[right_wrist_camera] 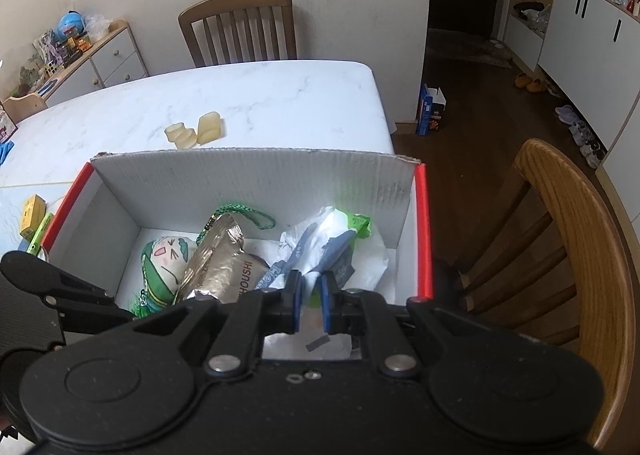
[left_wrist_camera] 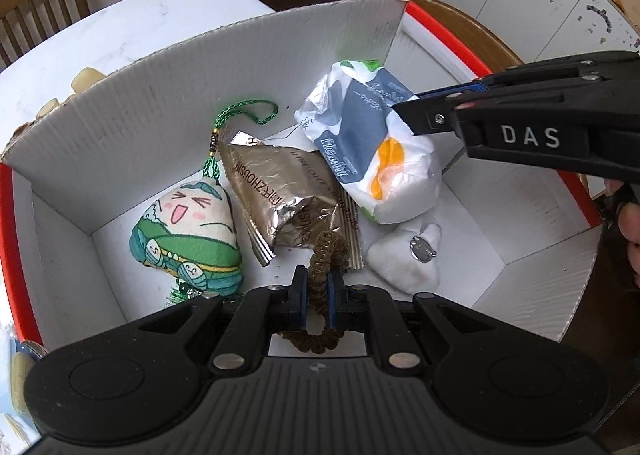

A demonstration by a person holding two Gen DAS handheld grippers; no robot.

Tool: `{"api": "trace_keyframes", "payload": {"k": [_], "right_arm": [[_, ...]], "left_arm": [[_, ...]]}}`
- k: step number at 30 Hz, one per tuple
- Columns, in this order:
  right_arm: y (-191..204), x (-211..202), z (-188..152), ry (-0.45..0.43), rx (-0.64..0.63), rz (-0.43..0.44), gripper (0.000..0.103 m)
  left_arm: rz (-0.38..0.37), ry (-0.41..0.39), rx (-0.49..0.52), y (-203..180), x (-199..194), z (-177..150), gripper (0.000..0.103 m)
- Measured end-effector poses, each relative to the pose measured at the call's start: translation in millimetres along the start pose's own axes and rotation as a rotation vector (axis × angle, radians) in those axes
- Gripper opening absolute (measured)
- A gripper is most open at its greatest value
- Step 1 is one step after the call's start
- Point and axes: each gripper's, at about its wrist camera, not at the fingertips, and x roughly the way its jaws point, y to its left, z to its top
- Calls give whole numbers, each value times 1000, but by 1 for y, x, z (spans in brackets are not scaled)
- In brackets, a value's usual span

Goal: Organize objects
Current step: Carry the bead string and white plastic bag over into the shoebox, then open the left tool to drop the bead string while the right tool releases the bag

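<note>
A white cardboard box (left_wrist_camera: 200, 95) with a red rim holds a green plush charm (left_wrist_camera: 188, 231), a gold foil packet (left_wrist_camera: 280, 195) and a small white plush piece (left_wrist_camera: 404, 259). My left gripper (left_wrist_camera: 319, 287) is low inside the box near its front wall, shut on a brown hair scrunchie (left_wrist_camera: 328, 251). From the right, my right gripper (left_wrist_camera: 402, 113) reaches in, shut on the wrapper of a white and blue tissue pack (left_wrist_camera: 372, 159). In the right wrist view the right gripper (right_wrist_camera: 310, 289) pinches the tissue pack (right_wrist_camera: 340, 239) over the box (right_wrist_camera: 256, 183); the left gripper (right_wrist_camera: 120, 311) shows at the left.
The box stands on a white marble table (right_wrist_camera: 280, 95) by its right edge. Two pale yellow caps (right_wrist_camera: 196, 131) lie behind the box, and a yellow box (right_wrist_camera: 34, 215) lies left of it. Wooden chairs stand at the far side (right_wrist_camera: 240, 27) and the right (right_wrist_camera: 560, 235).
</note>
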Motion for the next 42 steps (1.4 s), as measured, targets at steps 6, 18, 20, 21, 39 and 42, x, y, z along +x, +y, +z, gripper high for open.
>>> {"api": "trace_keyframes", "payload": {"k": [6, 18, 20, 21, 39, 42], "right_arm": [[-4, 0, -2, 22, 23, 22, 11], [-7, -14, -11, 14, 47, 25, 50], [-6, -18, -12, 5, 43, 28, 57], [-6, -19, -13, 1, 40, 27, 58], [-3, -50, -23, -27, 54, 71, 71], [-3, -58, -25, -34, 56, 77, 72]], "left_arm": [[12, 18, -29, 2, 2, -1, 10], [32, -18, -10, -5, -12, -11, 11], [29, -20, -11, -5, -15, -14, 11], [26, -22, -13, -5, -17, -13, 11], [14, -96, -22, -1, -48, -22, 63], [5, -129, -25, 1, -61, -26, 63]]}}
